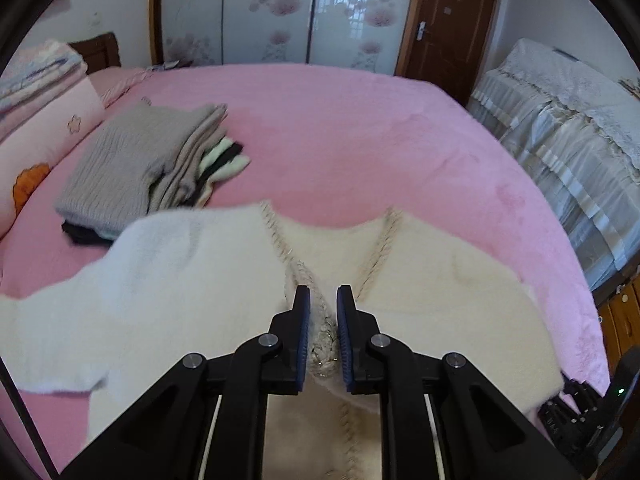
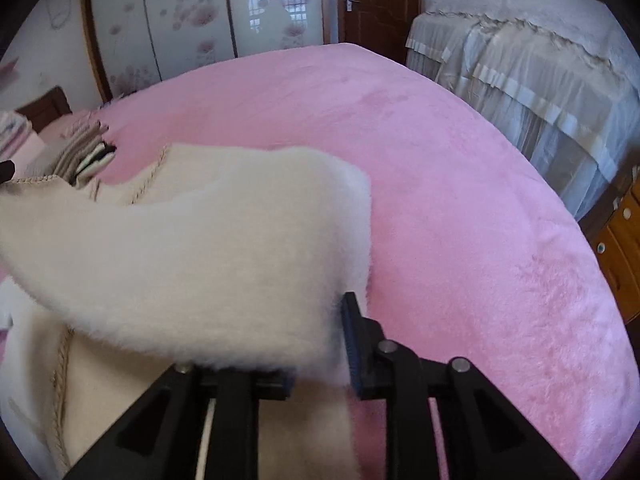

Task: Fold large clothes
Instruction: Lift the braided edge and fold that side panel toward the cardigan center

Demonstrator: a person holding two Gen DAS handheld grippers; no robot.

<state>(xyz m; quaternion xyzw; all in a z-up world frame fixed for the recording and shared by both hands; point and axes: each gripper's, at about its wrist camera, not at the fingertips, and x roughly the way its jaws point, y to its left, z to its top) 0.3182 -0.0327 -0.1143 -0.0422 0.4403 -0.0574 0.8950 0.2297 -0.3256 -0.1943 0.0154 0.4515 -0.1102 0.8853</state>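
A pink bed (image 1: pixel 360 128) fills both views, with flowered wardrobe doors (image 1: pixel 280 12) and a brown door (image 1: pixel 452 20) along the top and a draped sofa (image 1: pixel 560 120) at right. The cream coat (image 1: pixel 440 280) lies at lower centre. The left gripper (image 1: pixel 323 332) pinches its braided trim; the right gripper (image 2: pixel 320 344) grips a fleecy flap. Folded clothes (image 1: pixel 132 168) sit at left.

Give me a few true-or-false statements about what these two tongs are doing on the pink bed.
1. The left tongs pinch the cream garment at its braided trim. True.
2. The right tongs are empty. False: they grip a fluffy white flap of the garment.
3. A pile of folded clothes lies on the bed. True.
4. The bed cover is blue. False: it is pink.
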